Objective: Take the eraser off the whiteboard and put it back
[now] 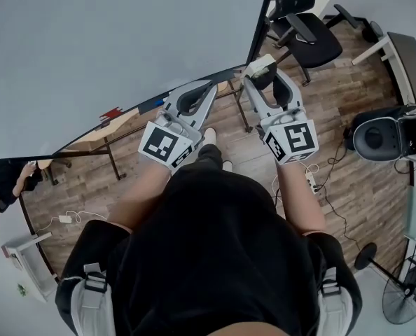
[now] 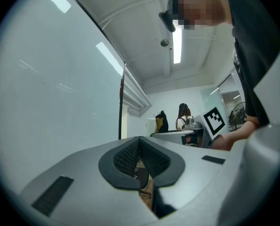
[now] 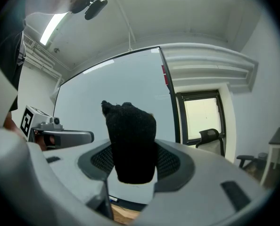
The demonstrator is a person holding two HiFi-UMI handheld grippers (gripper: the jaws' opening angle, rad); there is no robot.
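Right gripper view showed the right gripper [image 3: 132, 166] clamped on the eraser [image 3: 130, 135], upright at frame centre; the whiteboard [image 3: 83, 98] lay straight ahead behind it; the left gripper [image 2: 140, 154] was closed, empty.

Black felt eraser [image 3: 130, 142] with pale back, upright, held in the right claw [image 3: 133, 160], near the blank whiteboard [image 3: 97, 86]

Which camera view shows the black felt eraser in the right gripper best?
The right gripper view: the black felt eraser stands centre frame, clamped in the right gripper. The head view shows only its pale back at that gripper's tip. The left gripper view misses it.
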